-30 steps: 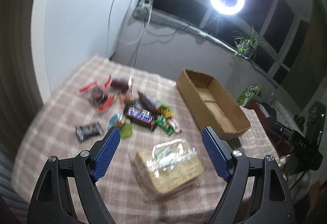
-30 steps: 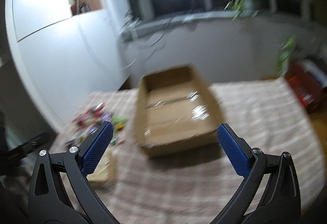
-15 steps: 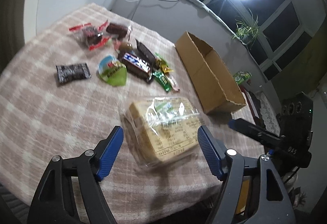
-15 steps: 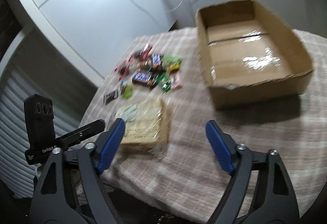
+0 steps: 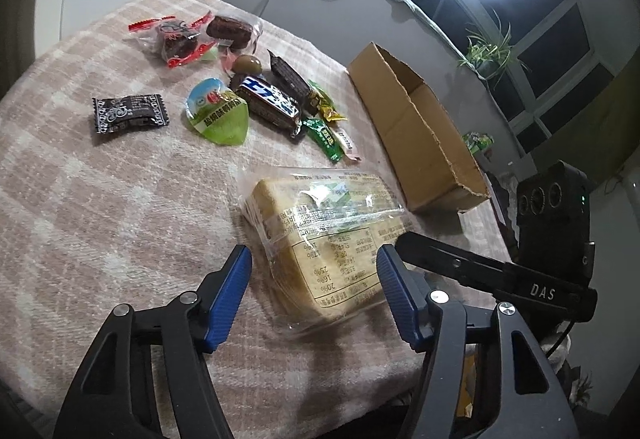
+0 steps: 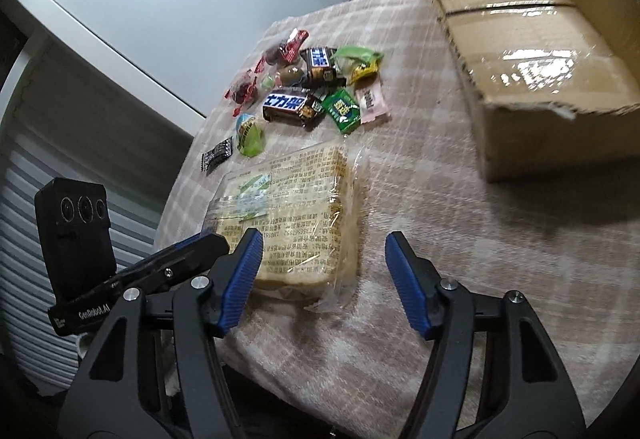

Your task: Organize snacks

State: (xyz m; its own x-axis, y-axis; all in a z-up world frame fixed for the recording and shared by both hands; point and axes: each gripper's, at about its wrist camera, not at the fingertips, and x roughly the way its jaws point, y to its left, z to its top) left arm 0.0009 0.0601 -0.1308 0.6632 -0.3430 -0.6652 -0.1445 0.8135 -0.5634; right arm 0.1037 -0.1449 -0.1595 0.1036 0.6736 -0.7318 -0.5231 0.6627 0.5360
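My left gripper [image 5: 314,295] hangs low over the near end of the wrapped bread pack [image 5: 324,235], its blue pads spread on either side of the pack; the jaws have just been closing in, yet neither pad presses on the wrapper. My right gripper [image 6: 324,285] comes at the same pack [image 6: 296,215] from the other side, jaws likewise just narrowing but still parted, with its left pad over the pack's near corner and its right pad over bare cloth. The pack lies flat on the checked cloth of the worktop [image 5: 100,207], near the front edge. Beyond it sits a loose cluster of small snacks: a chocolate bar [image 5: 269,102], a green jelly cup [image 5: 218,113] and a black sachet [image 5: 129,113]. The open cardboard box [image 6: 532,39] stands apart to the right, nothing visible in it.
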